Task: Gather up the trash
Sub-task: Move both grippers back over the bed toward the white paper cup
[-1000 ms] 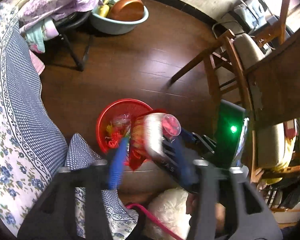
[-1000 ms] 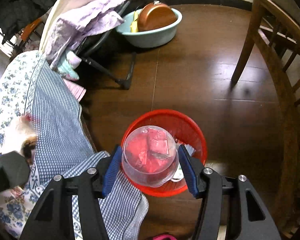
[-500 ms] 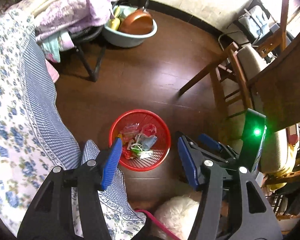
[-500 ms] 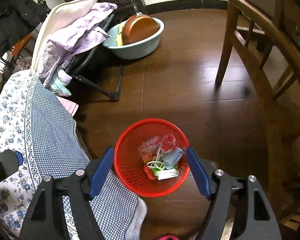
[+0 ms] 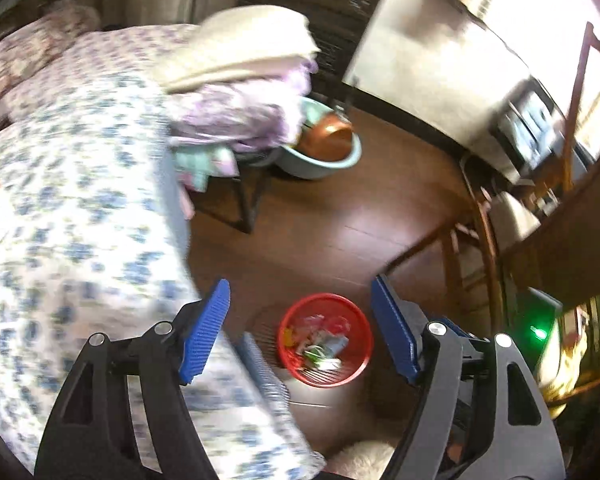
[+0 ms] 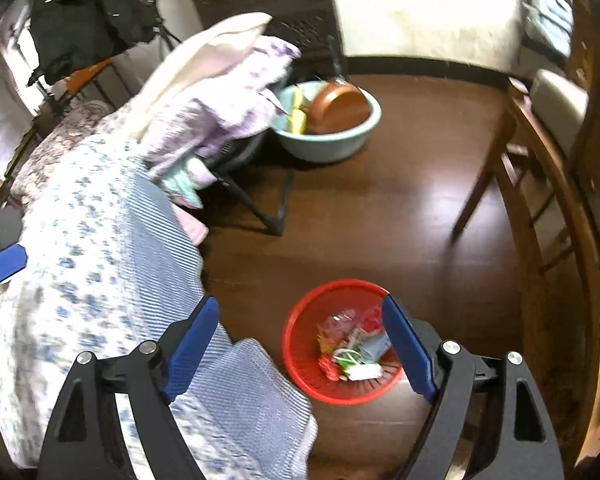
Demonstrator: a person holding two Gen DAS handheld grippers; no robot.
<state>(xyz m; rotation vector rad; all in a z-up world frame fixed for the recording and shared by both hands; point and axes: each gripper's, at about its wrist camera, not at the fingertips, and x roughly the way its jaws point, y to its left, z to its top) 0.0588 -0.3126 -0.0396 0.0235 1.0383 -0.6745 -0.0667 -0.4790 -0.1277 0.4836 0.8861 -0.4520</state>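
Now both claws, left gripper [image 5: 300,328] and right gripper [image 6: 300,352], have just been opening, wide and empty; scan the blue-flowered bedspread [image 6: 80,264] at nine o'clock from the round red plastic mesh basket [image 6: 300,322] for remaining trash.

We see a dark brown wood floor [image 6: 380,208] with glare patches, meeting a pale wall [image 6: 420,12] over a black baseboard. On the left sits a bed under a blue floral quilt [image 6: 84,240], with folded lilac and cream bedding [image 6: 220,92] heaped on a black folding stand. Just beside the stand, a light blue basin [image 6: 332,136] on the floor holds a copper-coloured pan [image 6: 340,108]. We note a wooden chair [image 6: 532,184] with a pale cushion at right, and a dark garment [image 6: 84,28] hanging top left. Bright window light [image 5: 540,12] blows out upper right in the left view.
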